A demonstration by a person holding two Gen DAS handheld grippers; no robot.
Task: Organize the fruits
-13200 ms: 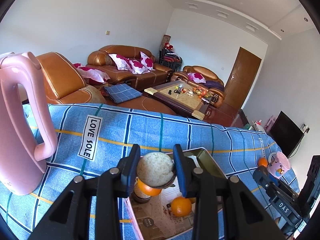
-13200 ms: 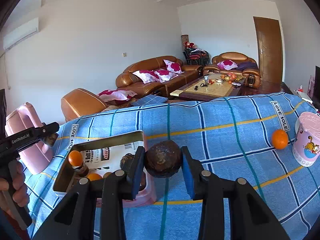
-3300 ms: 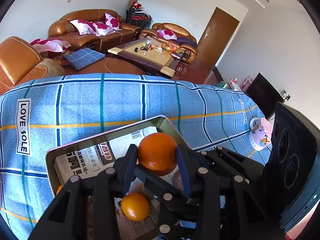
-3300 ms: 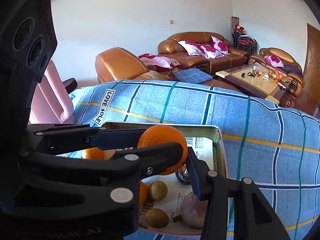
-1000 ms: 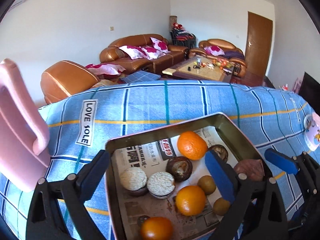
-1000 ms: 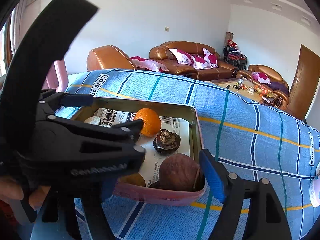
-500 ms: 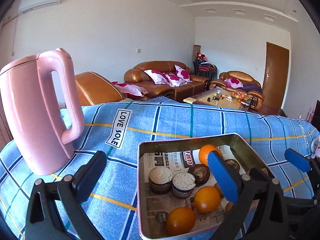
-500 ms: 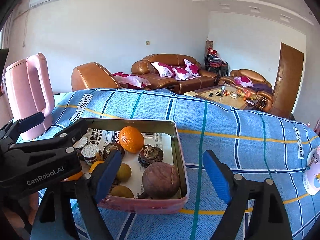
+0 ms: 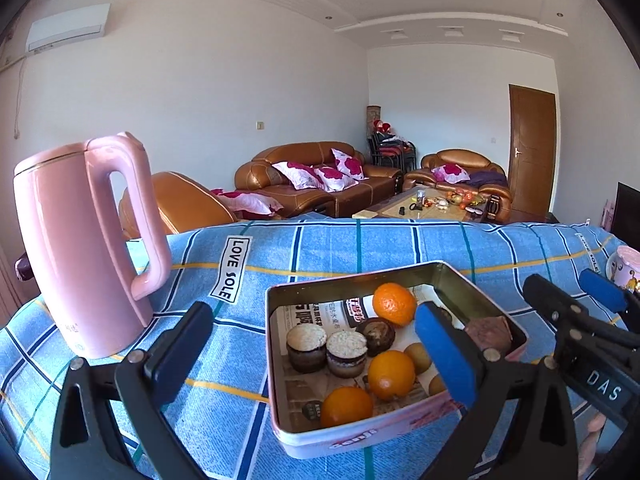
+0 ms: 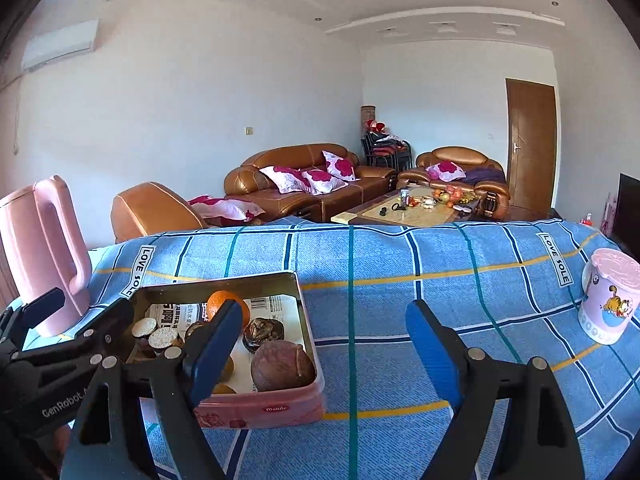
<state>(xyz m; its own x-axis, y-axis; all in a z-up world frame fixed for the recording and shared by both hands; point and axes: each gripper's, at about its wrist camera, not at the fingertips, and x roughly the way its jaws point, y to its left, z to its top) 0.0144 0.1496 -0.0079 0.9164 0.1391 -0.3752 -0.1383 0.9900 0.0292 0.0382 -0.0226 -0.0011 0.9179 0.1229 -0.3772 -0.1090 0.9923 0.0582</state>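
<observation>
A pink tin box (image 9: pixel 320 438) lined with newspaper sits on the blue checked cloth; it also shows in the right wrist view (image 10: pixel 304 312). It holds three oranges (image 9: pixel 394 303), dark round fruits (image 9: pixel 378 334), two cut halves (image 9: pixel 346 352), small brown fruits and a big brown one (image 10: pixel 282 364). My left gripper (image 9: pixel 316 352) is open and empty, held back above the box's near edge. My right gripper (image 10: pixel 324 340) is open and empty, to the right of the box and held back from it.
A pink kettle (image 9: pixel 86 240) stands left of the box. A pink cup (image 10: pixel 608 296) stands at the cloth's right end. Bare blue cloth (image 10: pixel 420 280) lies between box and cup. Sofas and a coffee table are beyond the table edge.
Both grippers have pulled back and up from the box, so it looks smaller and lower. Both stay open and empty. The fruits in the box have not moved.
</observation>
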